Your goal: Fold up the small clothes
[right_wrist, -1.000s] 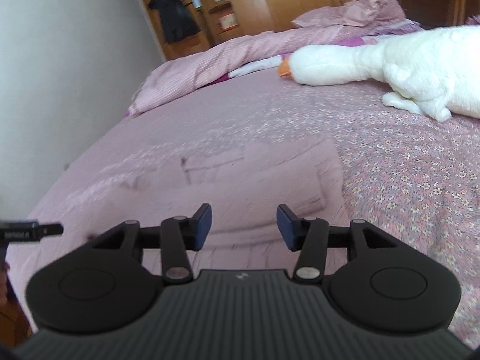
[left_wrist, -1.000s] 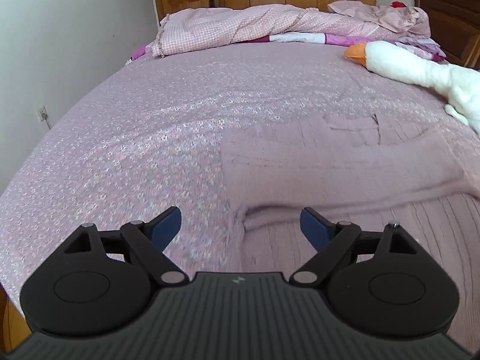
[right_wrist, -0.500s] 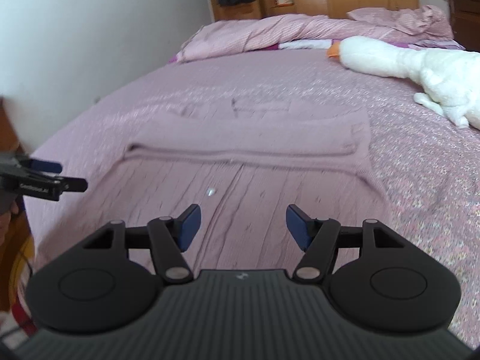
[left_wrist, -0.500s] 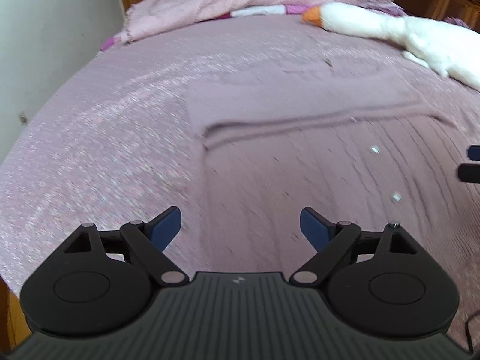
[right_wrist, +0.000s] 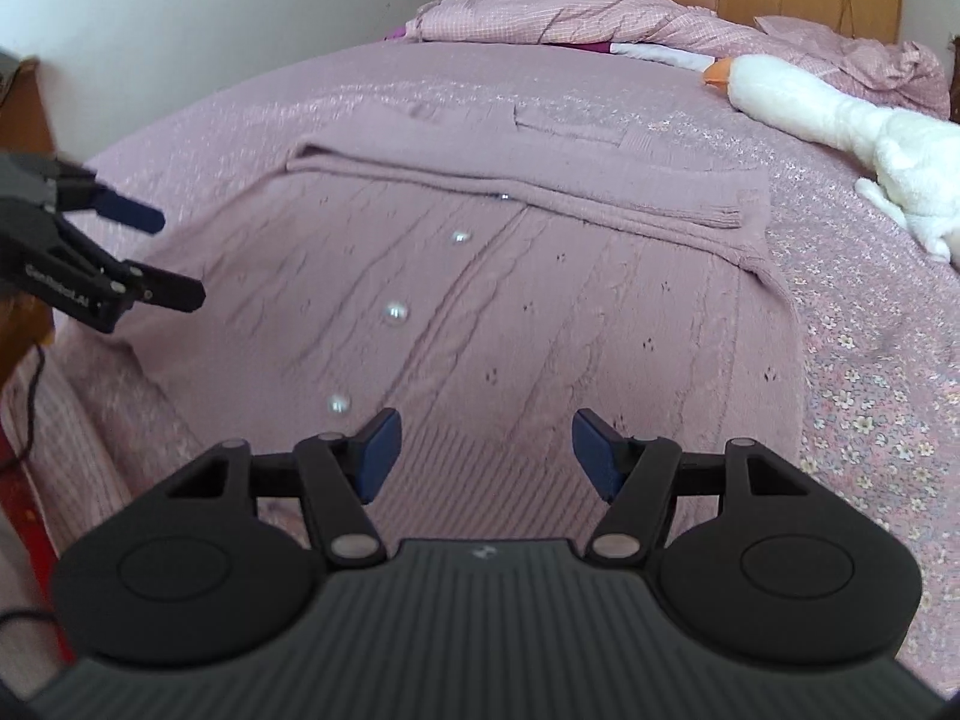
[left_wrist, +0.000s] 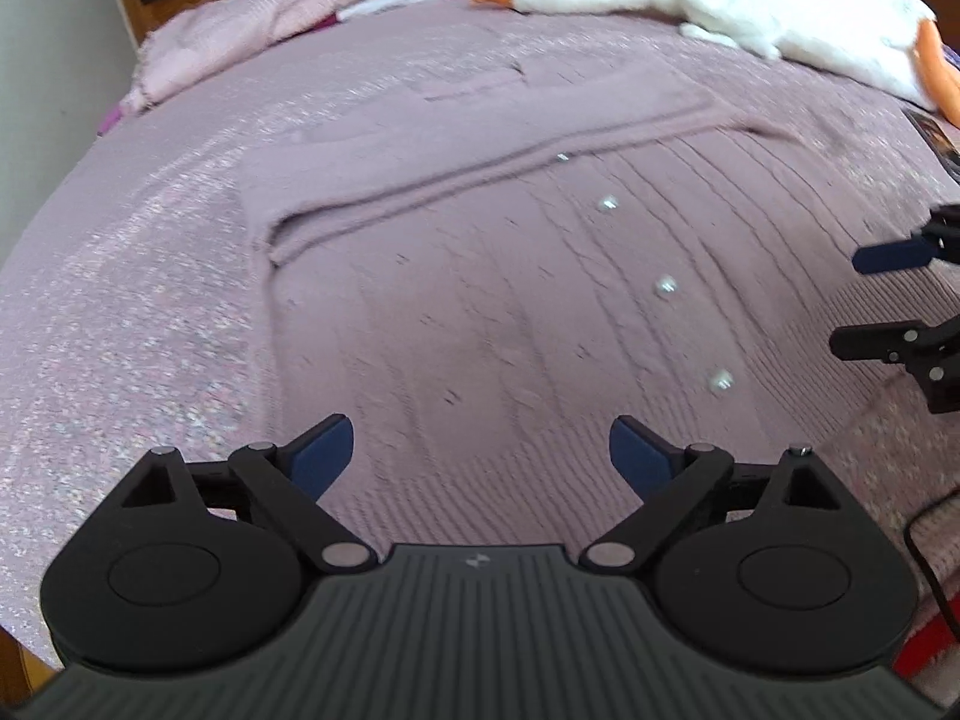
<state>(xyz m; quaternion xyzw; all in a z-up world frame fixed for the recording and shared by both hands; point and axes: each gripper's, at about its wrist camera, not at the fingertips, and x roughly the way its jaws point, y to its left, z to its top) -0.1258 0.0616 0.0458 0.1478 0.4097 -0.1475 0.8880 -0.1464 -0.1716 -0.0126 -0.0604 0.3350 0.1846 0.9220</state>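
1. Two tools are seen nearest of all: the left tool (left_wrist: 480, 450) and the right tool (right_wrist: 483, 450), each with its blue pads standing apart and nothing between them. The right tool's jaws have just been opening, and only knit fabric is seen beyond the gap.
2. Just past the pads, at 12 o'clock in both wrist views, the ribbed hem of the mauve cardigan (right_wrist: 540, 312) is laid flat on the bed (right_wrist: 870, 408), its front up.
3. A row of pearl buttons (right_wrist: 396, 313) is seen running from about 11 o'clock toward the middle in the right wrist view.
4. Farther off, the sleeves (right_wrist: 600, 186) are seen already folded across the upper body as a band; the hem half is judged still to be folded.
5. At 1 to 2 o'clock beyond the cardigan a plush goose (right_wrist: 840, 120) is lying, with a rumpled quilt (right_wrist: 600, 24) behind it.
6. Risk, as a judgement: if only the top layer of the hem is pinched, the layers could be parted and the sleeve band dragged askew; uneven lifting by the two tools could leave a skewed fold.
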